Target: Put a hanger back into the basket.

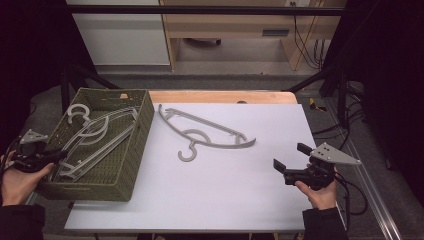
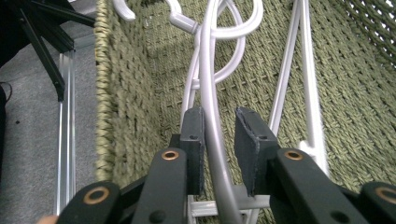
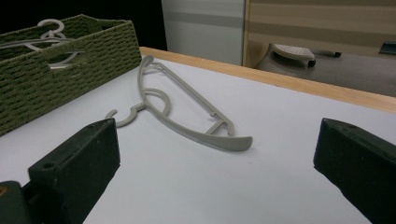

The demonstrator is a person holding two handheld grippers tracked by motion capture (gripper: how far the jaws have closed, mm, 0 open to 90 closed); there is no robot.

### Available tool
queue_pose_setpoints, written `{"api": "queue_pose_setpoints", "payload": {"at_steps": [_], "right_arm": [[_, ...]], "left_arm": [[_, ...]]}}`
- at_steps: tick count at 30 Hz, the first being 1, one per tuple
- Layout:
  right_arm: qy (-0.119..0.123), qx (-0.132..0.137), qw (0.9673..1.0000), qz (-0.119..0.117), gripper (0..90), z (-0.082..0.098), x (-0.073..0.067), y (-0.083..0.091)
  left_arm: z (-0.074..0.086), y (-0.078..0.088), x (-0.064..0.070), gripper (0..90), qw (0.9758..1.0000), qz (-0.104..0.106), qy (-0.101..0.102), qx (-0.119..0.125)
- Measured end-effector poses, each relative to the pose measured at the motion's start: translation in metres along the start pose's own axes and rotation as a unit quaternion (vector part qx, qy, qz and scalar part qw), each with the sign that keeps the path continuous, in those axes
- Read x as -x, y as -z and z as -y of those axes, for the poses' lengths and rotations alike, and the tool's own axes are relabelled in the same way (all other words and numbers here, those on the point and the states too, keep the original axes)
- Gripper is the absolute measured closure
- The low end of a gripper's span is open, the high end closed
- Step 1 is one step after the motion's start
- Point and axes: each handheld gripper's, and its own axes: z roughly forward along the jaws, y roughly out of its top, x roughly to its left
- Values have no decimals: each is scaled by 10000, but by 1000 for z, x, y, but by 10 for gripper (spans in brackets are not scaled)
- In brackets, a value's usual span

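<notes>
Currently the left gripper (image 2: 217, 149) is sitting inside the near-left corner of the woven green basket (image 1: 137, 145), its jaws straddling the pale arm of a white hanger (image 2: 212, 93); a gap is showing on the right pad's side, so the grip is reading as released rather than clamped, with the hanger lying among the others in the basket. By judgement, the step in hand is depositing hangers into the basket, and doing it well is calling for the jaws to part fully before the hand is drawing straight back along the hanger's arm, so that no pad is dragging the piece or snagging the looped hooks tangled above it. The left hand (image 1: 17, 180) is resting low at the basket's near wall, gripper pointing level across it. The right gripper (image 1: 292, 162) is hovering just over the white table (image 1: 210, 200) at the near right, jaws wide apart and empty, aiming toward the grey hanger (image 1: 205, 132) lying flat mid-table, well apart from it. The right hand (image 1: 320, 192) is holding level, wrist straight.
</notes>
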Motion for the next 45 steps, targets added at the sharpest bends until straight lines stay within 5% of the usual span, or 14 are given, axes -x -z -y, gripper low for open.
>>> {"api": "queue_pose_setpoints", "payload": {"at_steps": [8,15,27,38,42,45], "right_arm": [[7,26,10000,-6,6,-1,0,1],[17,41,10000,-4,6,-1,0,2],[30,58,10000,-38,7,-2,0,3],[99,64,9999,-63,15,-3,-3,-1],[115,16,9999,-82,15,-3,-5,-5],[122,-8,9999,-115,15,-2,-6,-8]], "left_arm": [[-6,10,7,620,9994,48,63,338],[-16,15,29,507,9952,286,7,941],[-35,23,81,286,9787,1022,97,1777],[-37,18,132,185,9677,1492,71,2032],[-35,17,148,163,9660,1609,-72,2021],[-35,19,159,148,9620,1768,-212,2068]]}}
